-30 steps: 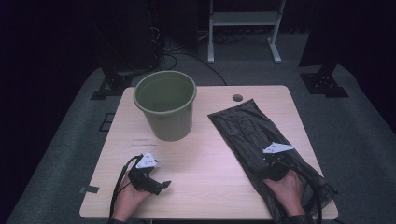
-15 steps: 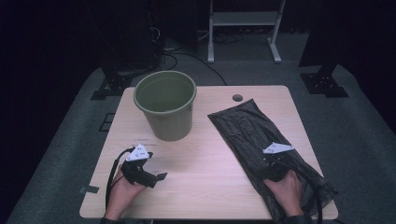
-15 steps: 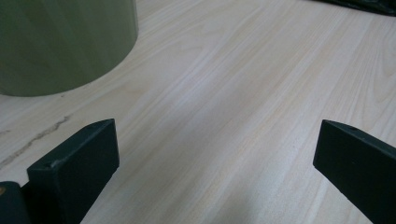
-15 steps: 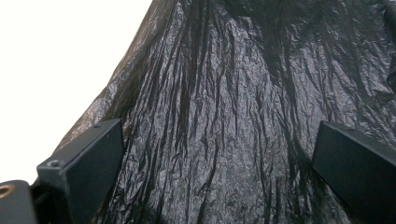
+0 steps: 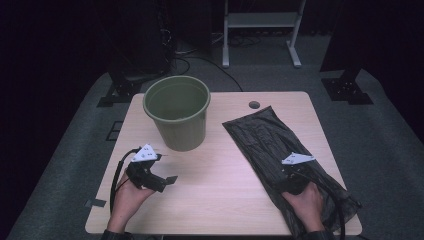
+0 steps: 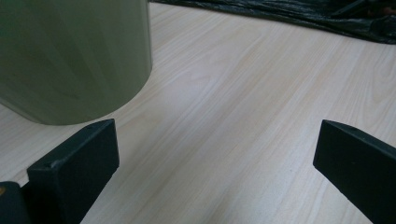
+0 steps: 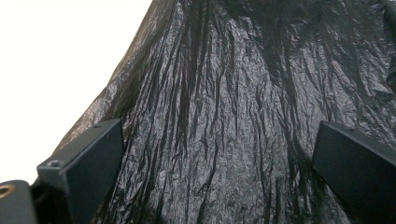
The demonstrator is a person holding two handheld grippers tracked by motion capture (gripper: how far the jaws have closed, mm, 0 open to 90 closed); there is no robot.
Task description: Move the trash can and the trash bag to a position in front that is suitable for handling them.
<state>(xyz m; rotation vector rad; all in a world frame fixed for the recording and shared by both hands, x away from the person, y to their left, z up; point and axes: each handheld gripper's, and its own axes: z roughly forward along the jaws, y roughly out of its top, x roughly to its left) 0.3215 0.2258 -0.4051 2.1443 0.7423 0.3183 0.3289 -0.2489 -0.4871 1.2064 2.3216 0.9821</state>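
Note:
A green plastic bucket (image 5: 177, 112) stands upright on the wooden table (image 5: 220, 200), left of the middle. A crumpled black plastic bag (image 5: 272, 145) lies flat at the right. My left gripper (image 5: 167, 172) hovers low near the front left, just in front of the bucket (image 6: 70, 56), jaws wide apart and empty. Over the bag's near end sits my right gripper (image 5: 290, 172), also open. In the right gripper view the bag (image 7: 233, 116) spreads between and beyond the jaws, nothing pinched.
A small round cable hole (image 5: 254, 105) sits in the table's back edge. Behind the table stand a white metal frame (image 5: 260, 30) and dark stands on grey carpet. Bare wood (image 6: 243, 116) lies between the bucket and the bag.
My left gripper has moved forward and left, from the table's front edge toward the bucket. The right gripper has stayed on the bag.

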